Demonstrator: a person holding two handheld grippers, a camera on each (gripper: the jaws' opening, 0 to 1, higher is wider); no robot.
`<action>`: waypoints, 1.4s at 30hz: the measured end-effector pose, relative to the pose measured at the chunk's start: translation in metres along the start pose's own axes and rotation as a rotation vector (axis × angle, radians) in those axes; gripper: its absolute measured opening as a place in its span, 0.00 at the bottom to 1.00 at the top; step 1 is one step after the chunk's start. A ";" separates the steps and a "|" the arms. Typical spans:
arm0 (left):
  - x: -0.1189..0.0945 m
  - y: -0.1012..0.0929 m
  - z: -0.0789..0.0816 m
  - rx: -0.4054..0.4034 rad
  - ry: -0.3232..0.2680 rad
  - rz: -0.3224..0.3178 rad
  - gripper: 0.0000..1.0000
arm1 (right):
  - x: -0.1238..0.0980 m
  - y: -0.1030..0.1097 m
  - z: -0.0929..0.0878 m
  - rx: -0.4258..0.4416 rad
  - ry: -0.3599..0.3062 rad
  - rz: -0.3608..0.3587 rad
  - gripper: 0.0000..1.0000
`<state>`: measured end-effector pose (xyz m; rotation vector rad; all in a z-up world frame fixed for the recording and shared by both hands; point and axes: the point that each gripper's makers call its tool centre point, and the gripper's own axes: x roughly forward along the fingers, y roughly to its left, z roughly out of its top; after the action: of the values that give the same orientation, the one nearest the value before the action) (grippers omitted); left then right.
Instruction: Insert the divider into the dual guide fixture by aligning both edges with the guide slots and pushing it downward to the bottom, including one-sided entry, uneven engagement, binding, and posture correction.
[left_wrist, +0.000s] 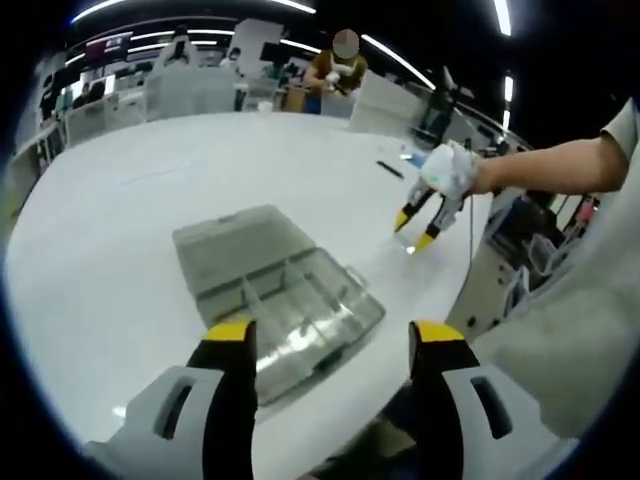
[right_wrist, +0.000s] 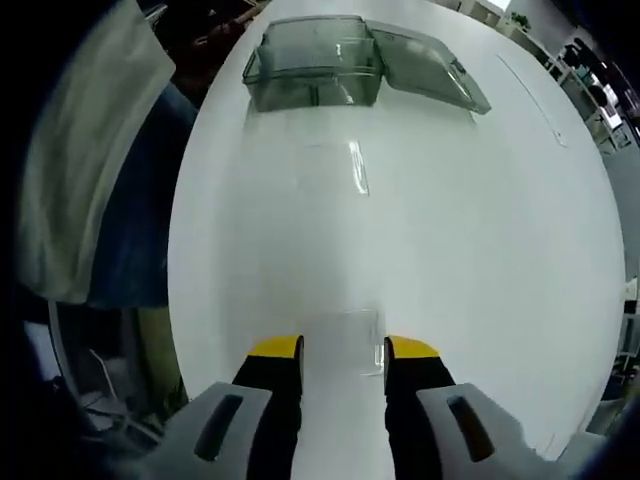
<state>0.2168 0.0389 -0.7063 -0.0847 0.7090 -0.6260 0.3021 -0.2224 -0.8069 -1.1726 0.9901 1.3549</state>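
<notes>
A clear plastic organiser box (left_wrist: 300, 310) with inner guide walls lies open on the white table (left_wrist: 150, 200), its lid (left_wrist: 235, 245) folded back flat. My left gripper (left_wrist: 333, 340) hovers over the box's near side, open and holding nothing. In the right gripper view the same box (right_wrist: 315, 65) and lid (right_wrist: 430, 65) sit far ahead. A small clear divider (right_wrist: 350, 340) lies flat on the table just ahead of and between the tips of my right gripper (right_wrist: 343, 350), which is open. In the left gripper view, the right gripper (left_wrist: 414, 232) points down at the table, held by a gloved hand.
A thin clear streak (right_wrist: 358, 165) shows on the table between the divider and the box; I cannot tell whether it is a part or a reflection. The table's edge (left_wrist: 455, 290) runs close to the box. A person sits far behind the table.
</notes>
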 end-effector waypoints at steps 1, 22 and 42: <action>0.000 0.000 0.000 0.001 -0.001 0.000 0.60 | -0.002 0.000 0.003 -0.003 -0.002 -0.006 0.27; -0.001 -0.007 -0.001 -0.003 -0.006 -0.009 0.59 | -0.033 0.009 0.060 -0.059 -0.068 -0.089 0.27; -0.004 -0.005 0.001 -0.004 -0.008 -0.014 0.59 | -0.053 0.019 0.106 -0.111 -0.113 -0.143 0.27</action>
<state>0.2126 0.0369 -0.7022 -0.0959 0.7027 -0.6370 0.2697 -0.1311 -0.7367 -1.2119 0.7444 1.3598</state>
